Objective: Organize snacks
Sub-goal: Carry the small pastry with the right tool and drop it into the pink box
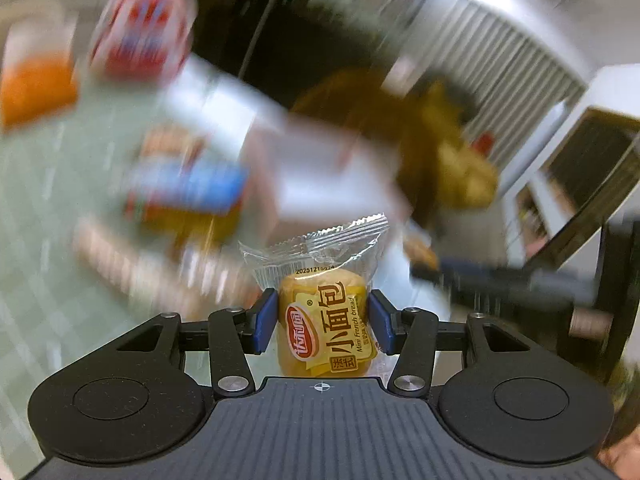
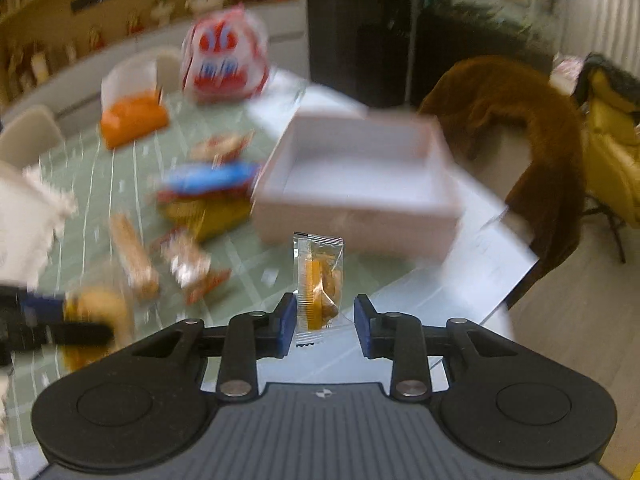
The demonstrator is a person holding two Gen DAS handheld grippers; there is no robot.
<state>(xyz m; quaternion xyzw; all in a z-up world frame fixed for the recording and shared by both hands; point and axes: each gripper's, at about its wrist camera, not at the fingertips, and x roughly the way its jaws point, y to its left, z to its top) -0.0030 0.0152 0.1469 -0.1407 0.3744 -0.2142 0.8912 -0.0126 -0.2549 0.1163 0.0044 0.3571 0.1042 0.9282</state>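
The left gripper (image 1: 322, 326) clamps a bread pack (image 1: 326, 320); the right gripper (image 2: 325, 326) is parted around a small packet (image 2: 319, 288), touching only the left pad, so it could slip. Beyond, a white box (image 2: 360, 184) and scattered snacks (image 2: 200, 192) sit on a green checked table (image 2: 80, 168) in a blurred room with a draped chair (image 2: 520, 120).

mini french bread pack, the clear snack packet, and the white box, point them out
mini french bread pack (image 1: 326, 322), left wrist view, on its printed yellow front
clear snack packet (image 2: 320, 286), right wrist view, on its orange contents
white box (image 2: 356, 220), right wrist view, on its near wall
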